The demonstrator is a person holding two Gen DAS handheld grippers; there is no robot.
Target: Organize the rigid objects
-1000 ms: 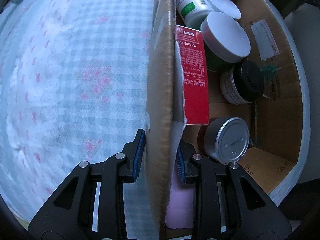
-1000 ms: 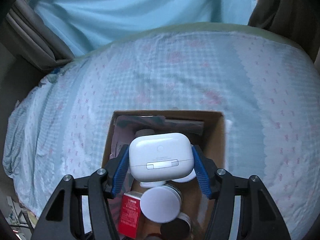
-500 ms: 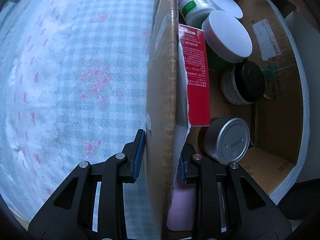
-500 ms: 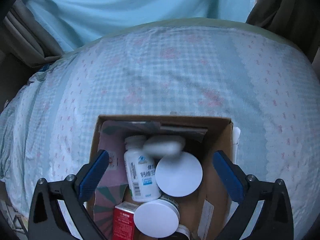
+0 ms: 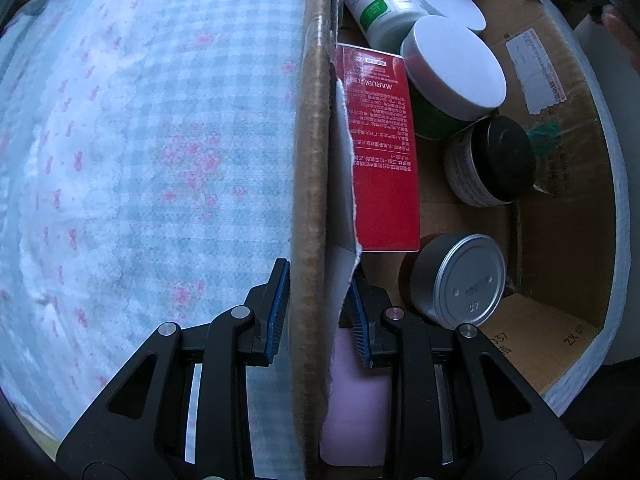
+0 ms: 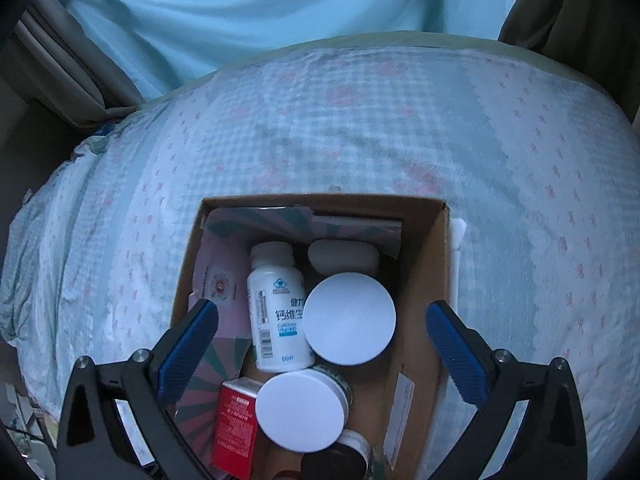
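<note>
The white earbud case (image 6: 343, 257) lies at the cardboard box's (image 6: 420, 280) far end, smooth and rounded. The right gripper (image 6: 322, 326), tilted steeply down above the box, has just sprung its jaws wide and holds nothing. The left gripper (image 5: 318, 312) points straight down, clamped on the box's corrugated wall.
</note>
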